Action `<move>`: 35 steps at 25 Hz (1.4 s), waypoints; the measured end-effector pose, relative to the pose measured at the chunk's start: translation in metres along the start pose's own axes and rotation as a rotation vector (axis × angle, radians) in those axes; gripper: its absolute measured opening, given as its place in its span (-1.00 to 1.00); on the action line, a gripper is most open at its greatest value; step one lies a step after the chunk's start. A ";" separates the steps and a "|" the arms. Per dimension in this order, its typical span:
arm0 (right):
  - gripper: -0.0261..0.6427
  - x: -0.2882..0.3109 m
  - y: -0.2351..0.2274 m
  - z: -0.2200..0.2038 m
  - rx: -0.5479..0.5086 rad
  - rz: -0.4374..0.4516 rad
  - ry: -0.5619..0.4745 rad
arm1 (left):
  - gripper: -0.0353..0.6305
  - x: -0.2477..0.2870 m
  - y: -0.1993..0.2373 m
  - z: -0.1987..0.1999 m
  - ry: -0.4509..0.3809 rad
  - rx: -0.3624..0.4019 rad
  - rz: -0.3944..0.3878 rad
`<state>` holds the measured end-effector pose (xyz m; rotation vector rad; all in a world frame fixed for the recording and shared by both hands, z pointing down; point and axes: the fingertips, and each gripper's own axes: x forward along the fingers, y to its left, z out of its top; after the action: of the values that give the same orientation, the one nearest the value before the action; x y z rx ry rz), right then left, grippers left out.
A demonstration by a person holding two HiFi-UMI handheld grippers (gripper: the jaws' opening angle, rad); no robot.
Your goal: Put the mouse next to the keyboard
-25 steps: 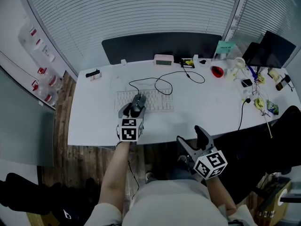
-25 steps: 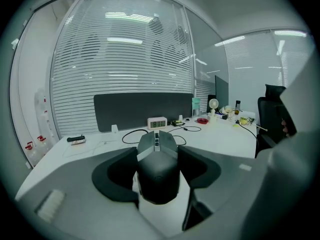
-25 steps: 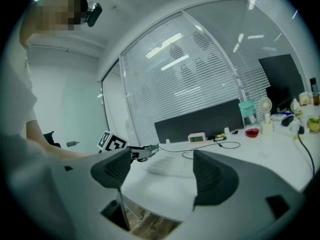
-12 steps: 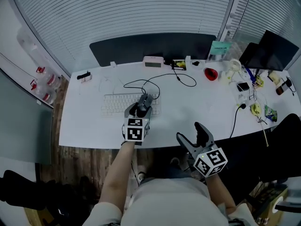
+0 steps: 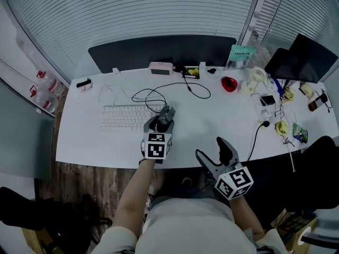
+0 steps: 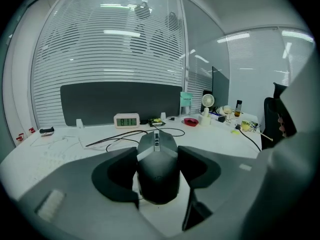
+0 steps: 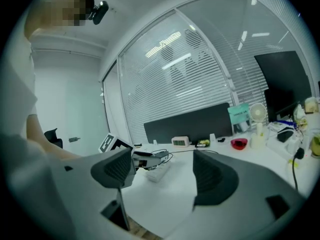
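Left gripper (image 5: 161, 119) has its jaws spread wide, and the gap is filled by the mouse (image 6: 158, 164): the dark pads sit against both flanks of the body, so this reads as a grip on a broad thing, not an empty hand. In the head view the mouse sits just left of the frame's centre, off the right end of the keyboard (image 5: 127, 117), with its cable (image 5: 159, 94) looping up toward the back of the desk (image 5: 212, 120). Whether its underside already rests on the desktop I cannot tell.

By my reading this is the placing step, nearly done: the mouse is already beside the keyboard. What's left is to settle it flat on the white surface, keeping it clear of the keys, then spread the jaws and draw back without dragging it.

Lower right of centre, the right gripper (image 5: 214, 153) hangs off the near desk edge, jaws apart, nothing between them.
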<state>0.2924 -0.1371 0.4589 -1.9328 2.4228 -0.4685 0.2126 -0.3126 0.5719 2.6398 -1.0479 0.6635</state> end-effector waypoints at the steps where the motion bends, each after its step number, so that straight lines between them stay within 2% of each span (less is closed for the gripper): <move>1: 0.19 -0.001 -0.005 0.000 0.002 0.000 0.002 | -0.10 0.004 -0.004 0.000 0.003 -0.003 0.001; 13: 0.19 -0.003 -0.050 -0.004 0.036 -0.005 0.019 | -0.10 0.056 -0.038 -0.014 0.055 -0.042 0.033; 23: 0.19 -0.003 -0.079 -0.010 0.066 -0.033 0.038 | -0.10 0.087 -0.047 -0.038 0.144 -0.095 0.082; 30: 0.19 0.001 -0.089 -0.013 0.086 -0.035 0.056 | -0.10 0.098 -0.047 -0.055 0.202 -0.084 0.126; 35: 0.19 0.003 -0.092 -0.012 0.088 -0.030 0.057 | -0.09 0.102 -0.049 -0.058 0.203 -0.055 0.139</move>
<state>0.3769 -0.1550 0.4920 -1.9493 2.3656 -0.6284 0.2930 -0.3169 0.6702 2.4087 -1.1775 0.8969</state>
